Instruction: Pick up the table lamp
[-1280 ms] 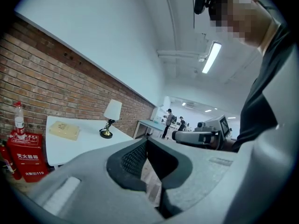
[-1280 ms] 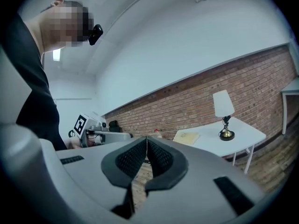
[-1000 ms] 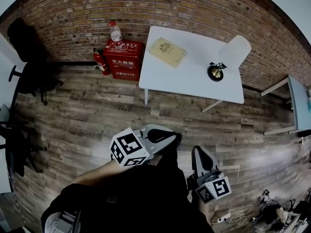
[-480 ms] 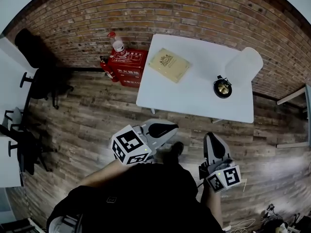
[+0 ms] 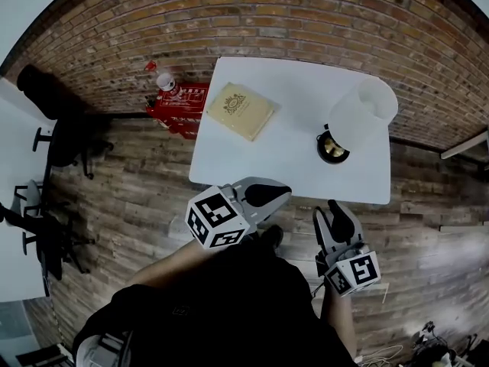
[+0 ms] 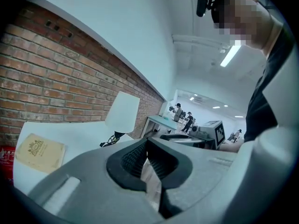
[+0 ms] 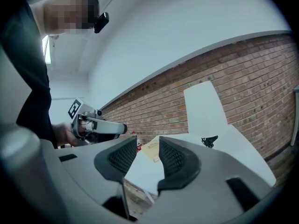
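Observation:
The table lamp stands on the right part of the white table (image 5: 252, 155), with a white shade (image 5: 365, 111) and a dark round base (image 5: 333, 148) with a black cord. In the left gripper view the lamp (image 6: 122, 112) is ahead, and in the right gripper view it (image 7: 204, 107) stands ahead at the right. My left gripper (image 5: 283, 193) hovers at the table's near edge with its jaws together and nothing in them (image 6: 146, 142). My right gripper (image 5: 330, 209) is just short of the near edge, below the lamp. Its jaws are opening with nothing between them (image 7: 147, 146).
A tan book (image 5: 241, 111) lies on the table's left half. A red fire-equipment box (image 5: 179, 107) with a bottle on it stands by the brick wall, left of the table. Black office chairs (image 5: 65, 132) stand at far left. Another table's edge (image 5: 467, 144) shows at far right.
Both grippers have come forward over the wooden floor up to the table's near edge. The right gripper's jaws, together before, now stand apart.

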`<state>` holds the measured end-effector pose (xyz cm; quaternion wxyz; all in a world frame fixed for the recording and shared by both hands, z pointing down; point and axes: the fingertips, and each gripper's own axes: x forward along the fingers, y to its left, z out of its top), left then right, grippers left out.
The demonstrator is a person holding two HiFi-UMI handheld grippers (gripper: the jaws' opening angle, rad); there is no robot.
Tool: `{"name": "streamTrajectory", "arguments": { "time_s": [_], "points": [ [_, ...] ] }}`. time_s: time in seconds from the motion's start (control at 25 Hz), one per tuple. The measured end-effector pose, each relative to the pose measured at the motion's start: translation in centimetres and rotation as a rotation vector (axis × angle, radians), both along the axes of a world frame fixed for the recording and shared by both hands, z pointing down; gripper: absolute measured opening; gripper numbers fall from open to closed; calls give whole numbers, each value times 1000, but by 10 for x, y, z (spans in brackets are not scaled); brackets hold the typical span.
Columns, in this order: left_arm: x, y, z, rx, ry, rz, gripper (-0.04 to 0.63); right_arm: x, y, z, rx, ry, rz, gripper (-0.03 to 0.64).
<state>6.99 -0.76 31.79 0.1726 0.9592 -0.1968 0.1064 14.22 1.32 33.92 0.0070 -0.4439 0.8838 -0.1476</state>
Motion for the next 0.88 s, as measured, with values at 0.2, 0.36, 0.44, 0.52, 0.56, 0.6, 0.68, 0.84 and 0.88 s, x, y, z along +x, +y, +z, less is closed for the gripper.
{"name": "streamTrajectory", "arguments": {
  "time_s": [0.2,0.36,0.44,0.52,0.56,0.6,0.68,0.84,0.88],
  "points": [
    [30,-23,10,-17,-27,56,8,17,-18,10,1,-13,34,161],
    [42,-62,18,14,-35,29,8,35,-45,31,-23,-9,91,170],
    [47,-82,23,36,-41,11,8,44,-59,39,-32,-1,114,173],
    [53,-99,29,61,-55,9,8,50,-74,44,-32,28,133,173],
    [56,-106,33,71,-63,13,8,52,-82,47,-36,47,141,173],
    [60,-113,37,78,-70,21,8,54,-90,52,-43,68,146,173],
    [68,-125,46,84,-79,39,8,55,-105,64,-55,92,143,173],
    [75,-145,71,73,-85,51,8,53,-132,93,-80,111,141,175],
    [76,-151,79,65,-84,45,8,53,-137,101,-86,121,147,175]
  ]
}}
